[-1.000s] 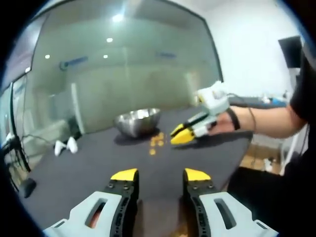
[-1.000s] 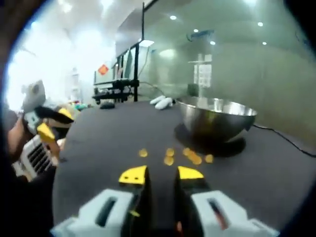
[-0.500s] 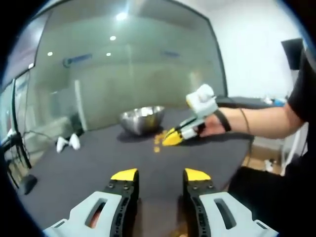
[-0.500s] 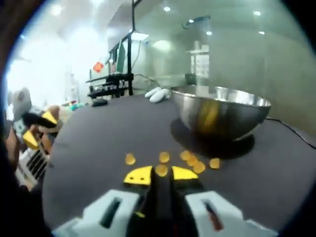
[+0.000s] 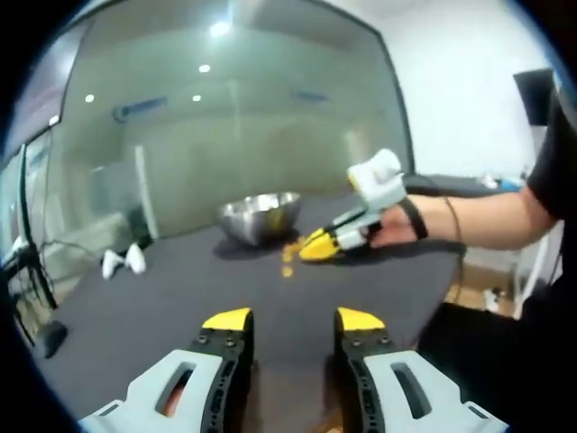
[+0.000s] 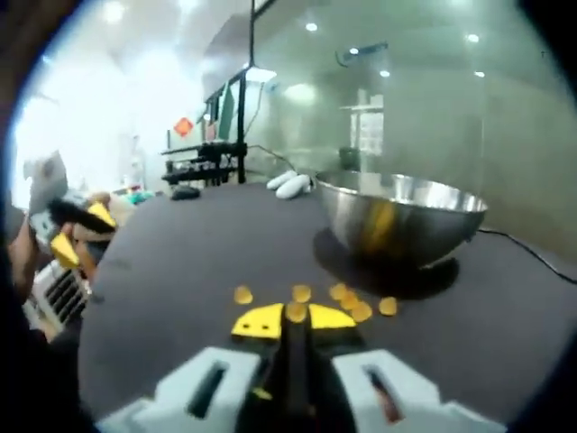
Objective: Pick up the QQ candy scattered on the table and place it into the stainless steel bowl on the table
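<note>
**Right claw has closed on a candy beside the bowl**

A second ago the right claw (image 6: 288, 320) was wide apart and hung back from the scatter of candy. Half a second ago it had come in over the sweets with its jaws drawn narrow. Now the yellow tips are nearly together, and one orange candy (image 6: 295, 312) sits right between them at the table (image 6: 180, 262) surface. It looks pinched, though the tips hide whether it is truly held or only touched.

The other sweets (image 6: 347, 298) lie loose on the dark table just in front of the steel bowl (image 6: 401, 216), with one candy off to the left (image 6: 242, 295) of the claw. The bowl stands upright, near the pile, its inside hidden from this angle.

In the left gripper view the right claw (image 5: 317, 245) is seen tilted down with its tips at the candy patch (image 5: 288, 262), and the bowl (image 5: 260, 215) is just beyond. The left claw (image 5: 293, 318) hangs wide apart above the near table, well away from the sweets, and has barely moved over the last second.

So the grab is likely made; my guess is that a short lift and carry over the bowl's rim comes next. A small slick sweet could slip out if the pinch is shallow
</note>
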### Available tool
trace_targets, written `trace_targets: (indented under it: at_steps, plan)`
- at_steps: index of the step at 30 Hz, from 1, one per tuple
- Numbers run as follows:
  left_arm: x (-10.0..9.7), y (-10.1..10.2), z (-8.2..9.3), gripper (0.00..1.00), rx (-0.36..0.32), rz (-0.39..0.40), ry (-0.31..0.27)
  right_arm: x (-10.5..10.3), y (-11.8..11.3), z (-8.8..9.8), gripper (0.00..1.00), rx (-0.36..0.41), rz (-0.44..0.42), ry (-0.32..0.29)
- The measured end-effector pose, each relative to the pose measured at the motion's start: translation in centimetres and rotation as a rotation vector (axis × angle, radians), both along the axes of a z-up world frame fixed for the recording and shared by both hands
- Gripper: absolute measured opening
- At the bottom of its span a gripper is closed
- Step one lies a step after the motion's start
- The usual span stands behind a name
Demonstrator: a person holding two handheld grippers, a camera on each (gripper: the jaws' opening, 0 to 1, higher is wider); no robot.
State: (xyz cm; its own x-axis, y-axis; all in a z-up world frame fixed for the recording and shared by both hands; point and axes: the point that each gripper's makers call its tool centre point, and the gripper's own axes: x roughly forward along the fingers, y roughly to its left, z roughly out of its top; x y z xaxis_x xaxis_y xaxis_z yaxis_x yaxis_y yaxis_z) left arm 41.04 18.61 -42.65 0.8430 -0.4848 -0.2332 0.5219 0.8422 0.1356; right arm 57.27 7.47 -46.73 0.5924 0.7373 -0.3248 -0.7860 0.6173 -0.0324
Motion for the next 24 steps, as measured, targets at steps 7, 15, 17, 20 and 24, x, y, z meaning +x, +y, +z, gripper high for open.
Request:
trace_targets:
  at_steps: [7, 15, 17, 20, 24]
  plan:
    - [0.2, 0.3, 0.5, 0.37, -0.014, 0.002, -0.005, -1.6, -1.3, 1.5, 0.09, 0.022, -0.011, -0.005]
    - [0.4, 0.1, 0.4, 0.37, -0.010, -0.005, -0.003, -1.7, -2.0, 4.1, 0.09, 0.009, 0.009, -0.094]
    - [0.4, 0.0, 0.5, 0.37, -0.008, -0.006, -0.004, -1.4, -2.0, 5.0, 0.09, 0.006, 0.006, -0.118]
    - [0.5, -0.2, 0.7, 0.37, -0.013, -0.006, -0.017, -1.0, -2.3, 6.3, 0.09, 0.015, -0.018, -0.153]
    - [0.6, -0.7, 0.7, 0.37, -0.014, -0.011, -0.025, 0.1, -3.1, 7.5, 0.09, 0.042, -0.061, -0.199]
